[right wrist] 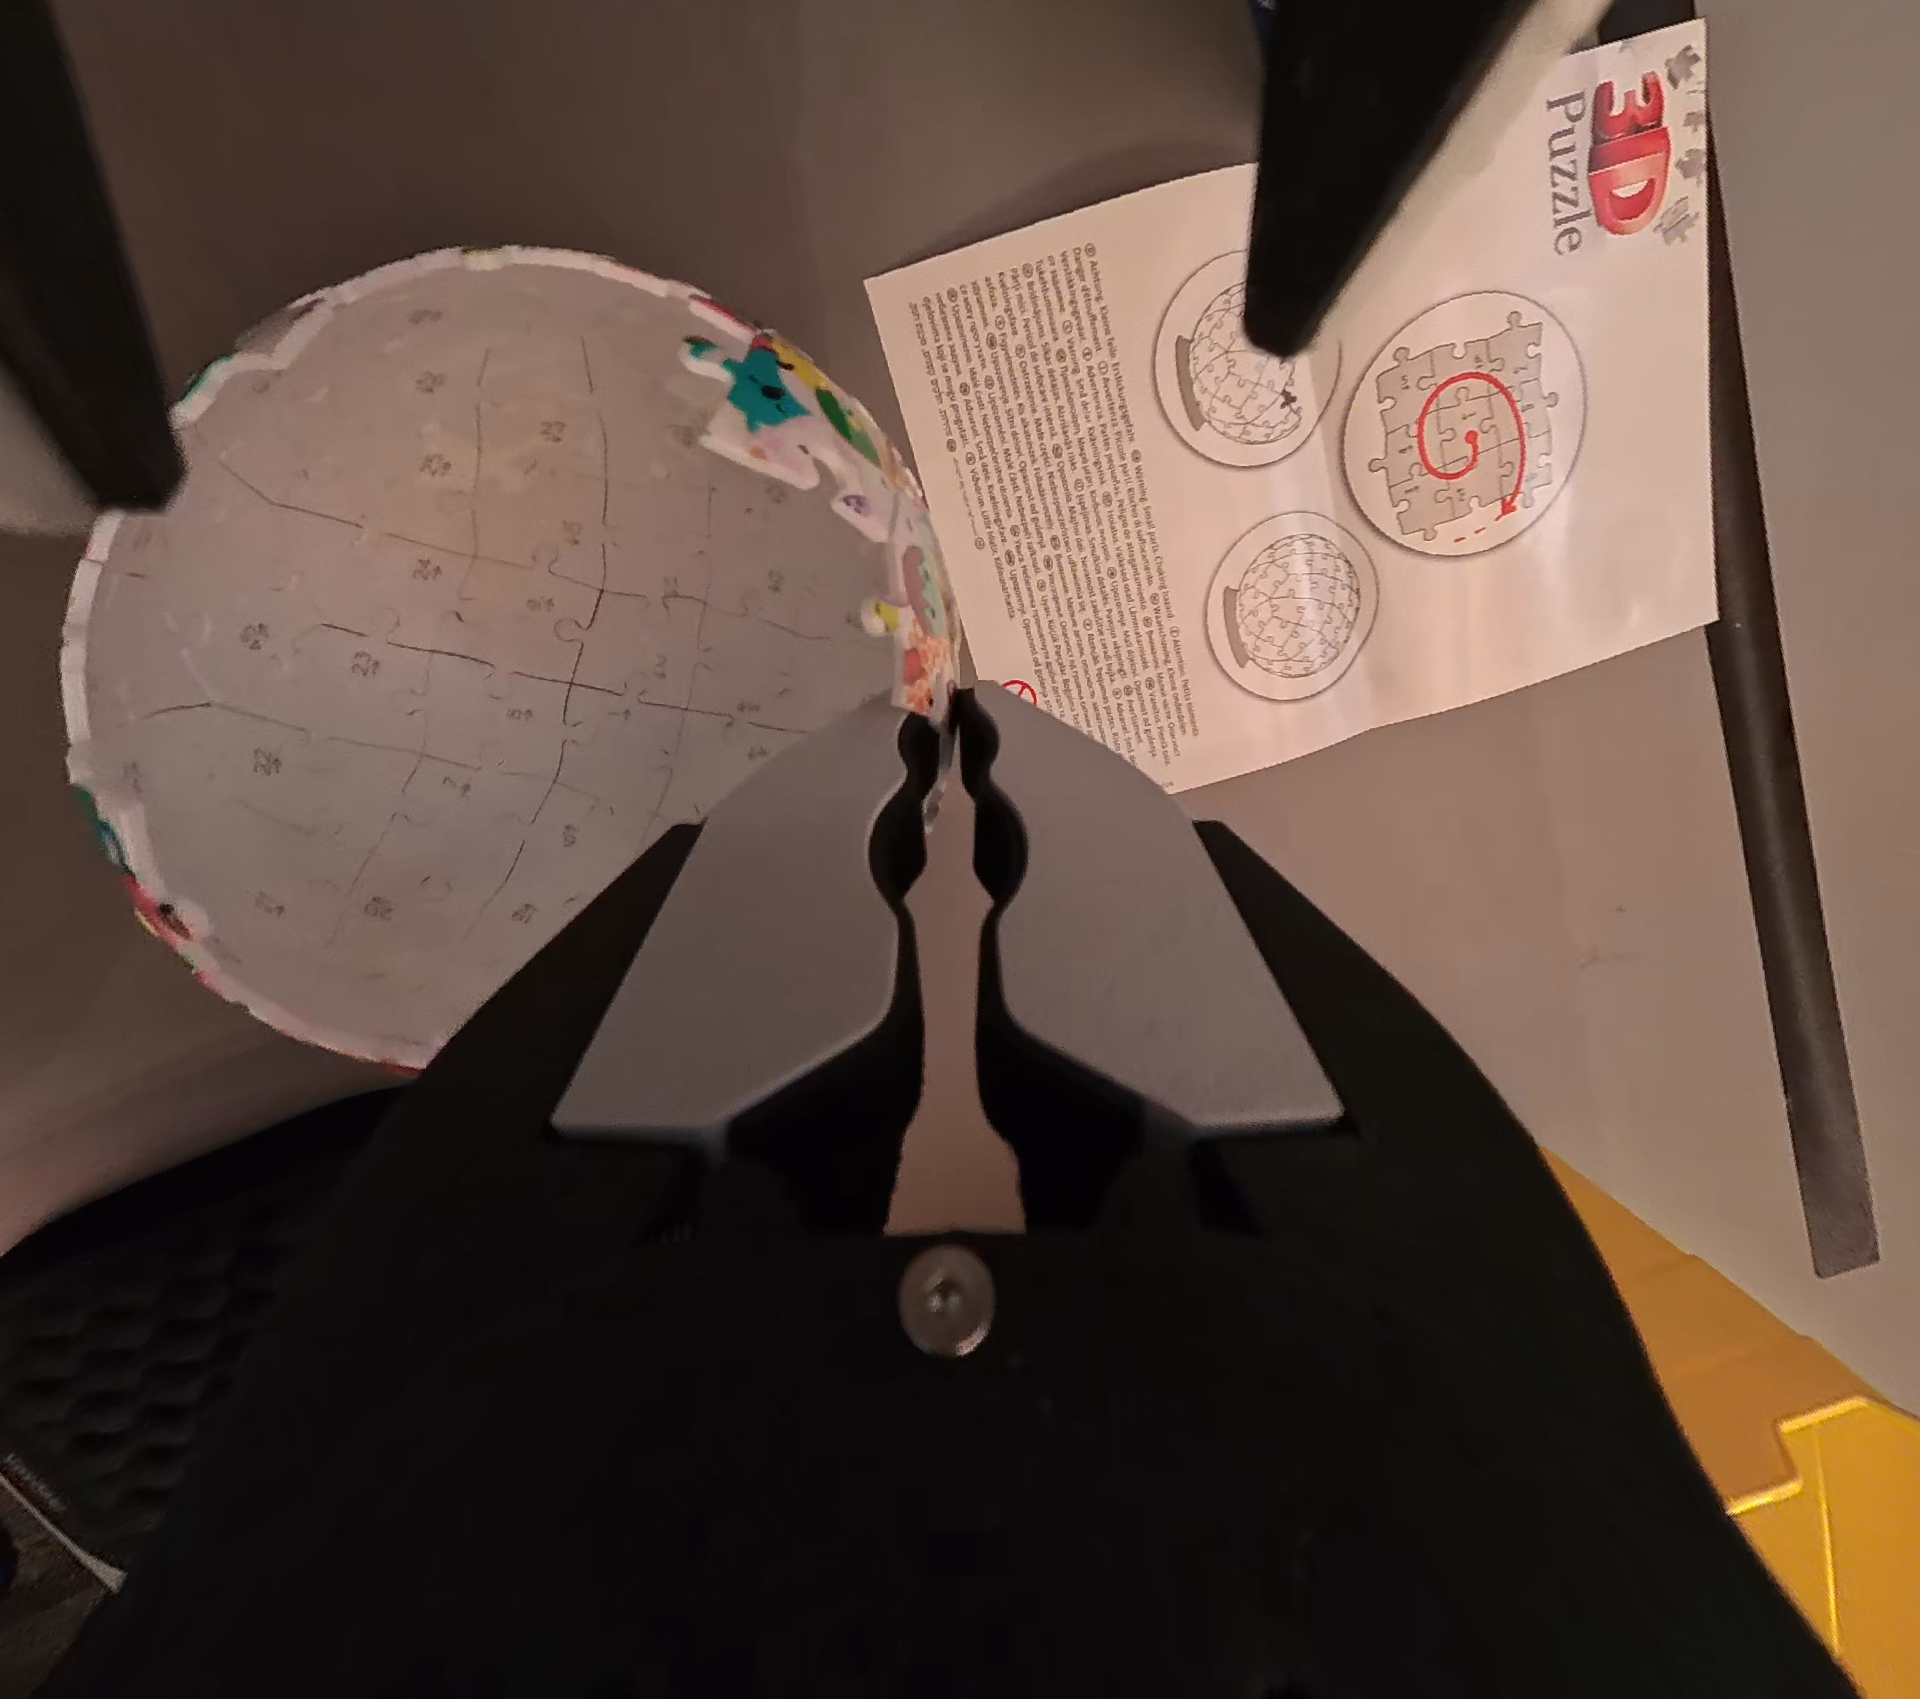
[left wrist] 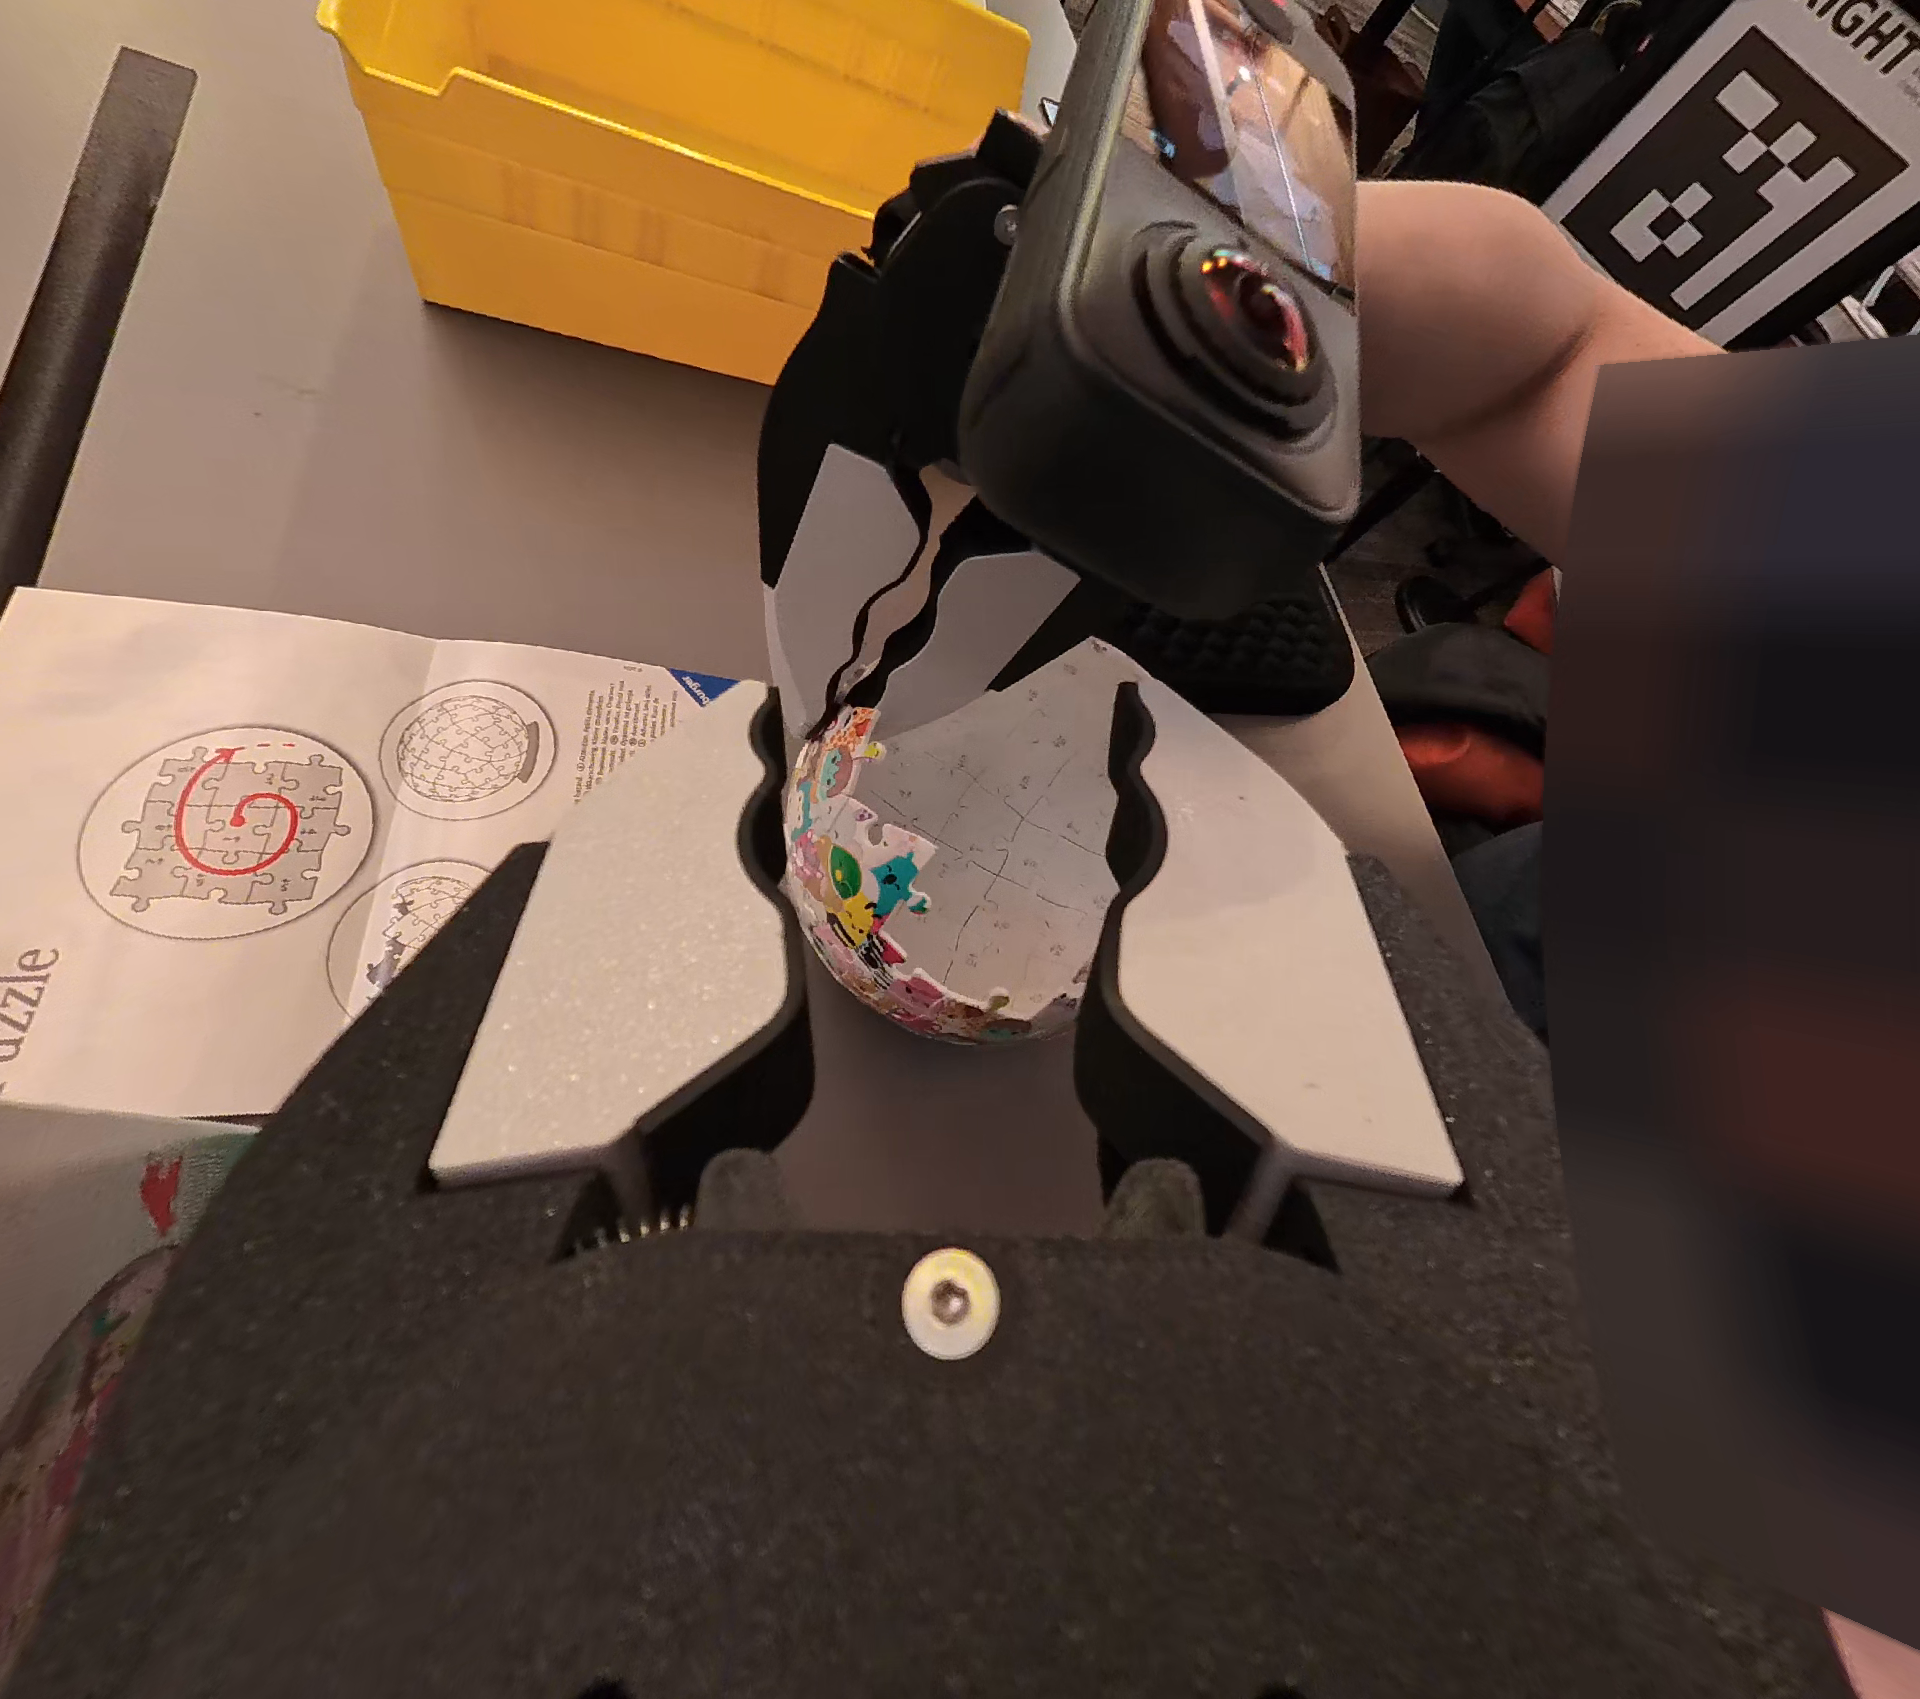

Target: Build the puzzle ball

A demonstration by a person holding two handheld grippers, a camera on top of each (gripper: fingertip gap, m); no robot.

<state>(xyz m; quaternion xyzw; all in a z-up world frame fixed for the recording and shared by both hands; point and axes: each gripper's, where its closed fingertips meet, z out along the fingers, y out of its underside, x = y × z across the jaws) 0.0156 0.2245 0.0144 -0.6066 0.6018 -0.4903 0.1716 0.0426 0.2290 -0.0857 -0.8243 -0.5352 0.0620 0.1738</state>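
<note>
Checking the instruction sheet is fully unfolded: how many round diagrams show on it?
3 on the instruction sheet: one with a red spiral, one partly behind a hand-held gripper's finger, one below it. More may be hidden.

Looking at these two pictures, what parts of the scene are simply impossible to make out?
- Half-built puzzle ball: its underside and far outer side are hidden in both views; the left gripper flanks it.
- Right gripper: its jaws pinch the ball's rim; whether a loose piece sits between them cannot be told.
- Yellow bin: its floor is hidden by its own walls in the left wrist view.
- Instruction sheet: partly covered by a dark finger in the right wrist view.
</note>
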